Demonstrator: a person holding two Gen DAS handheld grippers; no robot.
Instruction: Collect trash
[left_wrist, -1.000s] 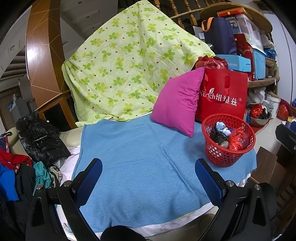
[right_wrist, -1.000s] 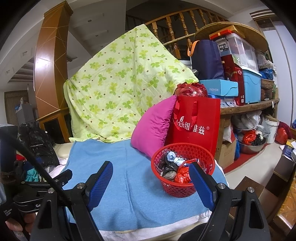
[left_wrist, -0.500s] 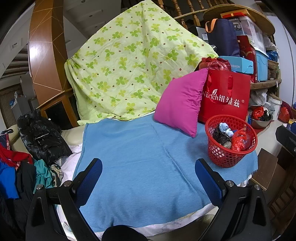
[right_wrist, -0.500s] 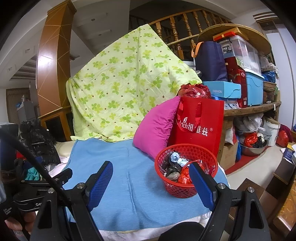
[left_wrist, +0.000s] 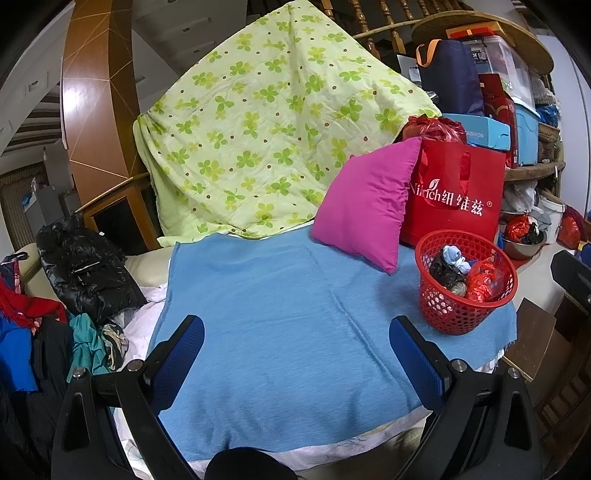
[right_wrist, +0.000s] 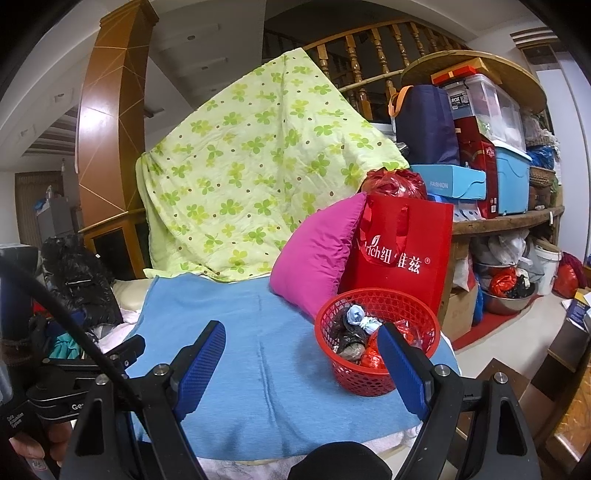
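Observation:
A red plastic basket (left_wrist: 458, 317) stands at the right end of the blue cloth (left_wrist: 280, 314) and holds several crumpled pieces of trash (left_wrist: 456, 267) in black, pale blue and red. It also shows in the right wrist view (right_wrist: 354, 380). My left gripper (left_wrist: 297, 332) is open and empty above the cloth's near edge, left of the basket. My right gripper (right_wrist: 301, 341) is open and empty, its right finger just in front of the basket; the trash (right_wrist: 356, 325) shows inside it.
A pink cushion (left_wrist: 365, 206) and a red paper bag (left_wrist: 458, 199) stand behind the basket. A green flowered quilt (left_wrist: 266, 133) hangs at the back. Dark clothes (left_wrist: 81, 266) are piled at the left. Stacked boxes (right_wrist: 476, 147) and shelves fill the right.
Both views have drifted slightly; the scene sits a little further right and lower than a second ago. Both grippers stay open and empty.

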